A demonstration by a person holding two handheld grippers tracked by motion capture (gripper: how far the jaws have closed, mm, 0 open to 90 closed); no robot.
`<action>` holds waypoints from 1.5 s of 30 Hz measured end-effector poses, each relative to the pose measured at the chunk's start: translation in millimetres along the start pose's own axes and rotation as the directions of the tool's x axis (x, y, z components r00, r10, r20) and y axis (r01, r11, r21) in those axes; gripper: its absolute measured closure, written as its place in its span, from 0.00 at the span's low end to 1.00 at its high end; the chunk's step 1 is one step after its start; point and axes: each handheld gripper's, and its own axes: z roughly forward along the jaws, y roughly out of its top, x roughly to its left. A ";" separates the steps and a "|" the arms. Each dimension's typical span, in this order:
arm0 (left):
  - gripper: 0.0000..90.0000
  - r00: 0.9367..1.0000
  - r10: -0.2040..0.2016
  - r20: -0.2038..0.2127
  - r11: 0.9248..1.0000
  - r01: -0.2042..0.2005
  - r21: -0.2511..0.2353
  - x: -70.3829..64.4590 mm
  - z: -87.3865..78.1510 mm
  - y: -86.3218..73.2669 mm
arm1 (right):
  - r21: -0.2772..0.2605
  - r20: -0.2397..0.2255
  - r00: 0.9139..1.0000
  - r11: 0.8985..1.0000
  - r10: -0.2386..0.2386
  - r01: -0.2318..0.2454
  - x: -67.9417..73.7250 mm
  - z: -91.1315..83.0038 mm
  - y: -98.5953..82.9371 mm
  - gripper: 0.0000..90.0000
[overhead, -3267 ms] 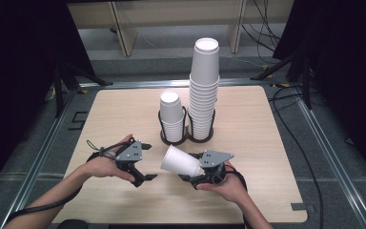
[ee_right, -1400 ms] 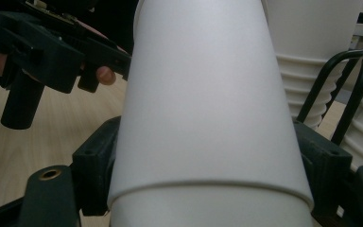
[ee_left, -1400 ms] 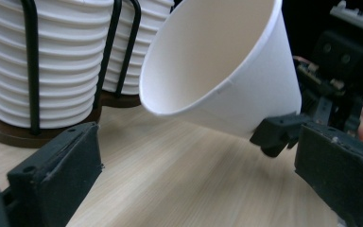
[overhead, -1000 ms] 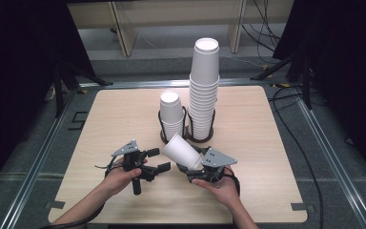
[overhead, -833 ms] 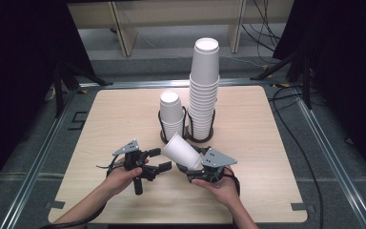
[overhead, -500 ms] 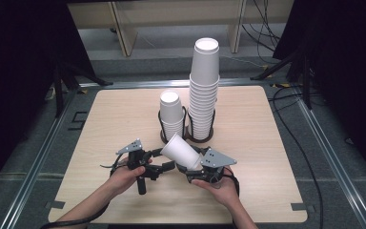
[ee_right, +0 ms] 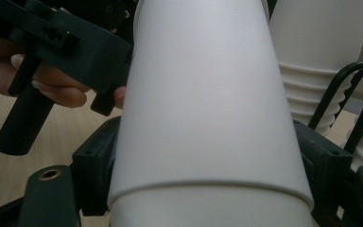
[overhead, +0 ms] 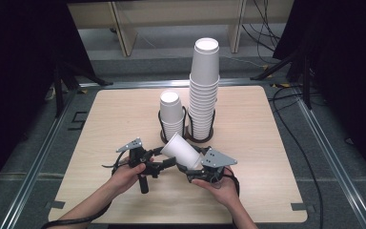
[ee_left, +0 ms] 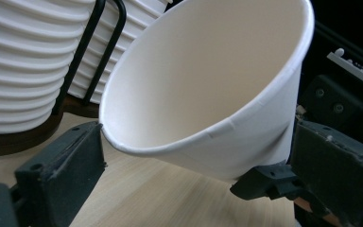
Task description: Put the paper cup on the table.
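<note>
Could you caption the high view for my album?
Right claw holds a tilted paper cup; the open left claw reaches its rim.

Obstacles: short cup stack [overhead: 171,114] and tall cup stack [overhead: 204,90], side by side in black wire holders at desk [overhead: 267,124] centre, just far of both grippers. Paper cup [overhead: 182,151] lies tilted between them, rim toward the left gripper [overhead: 167,163], base end clamped in the right gripper [overhead: 190,168]; rim sits close to the short stack's holder, so little room on the far side there. Left gripper fingers [ee_left: 61,175] straddle the rim, spread, tight gap. Free room: wide bare desk left of the stacks, wide bare desk right of them, near edge strip around the hands.
</note>
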 end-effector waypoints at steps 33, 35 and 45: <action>0.02 0.998 -0.060 0.027 0.998 0.060 -0.031 -3.1 11.2 1.3 | -0.001 -0.028 1.000 1.000 0.001 -0.001 4.2 6.0 0.4 0.26; 0.02 0.998 -0.058 0.023 0.998 0.059 -0.029 -3.2 11.6 1.4 | -0.009 -0.030 1.000 1.000 -0.001 0.001 4.0 6.8 0.1 0.26; 0.05 0.998 -0.050 0.023 0.998 0.051 -0.025 -4.0 12.4 1.6 | -0.002 -0.039 0.999 1.000 0.002 -0.002 6.2 8.6 -1.8 0.26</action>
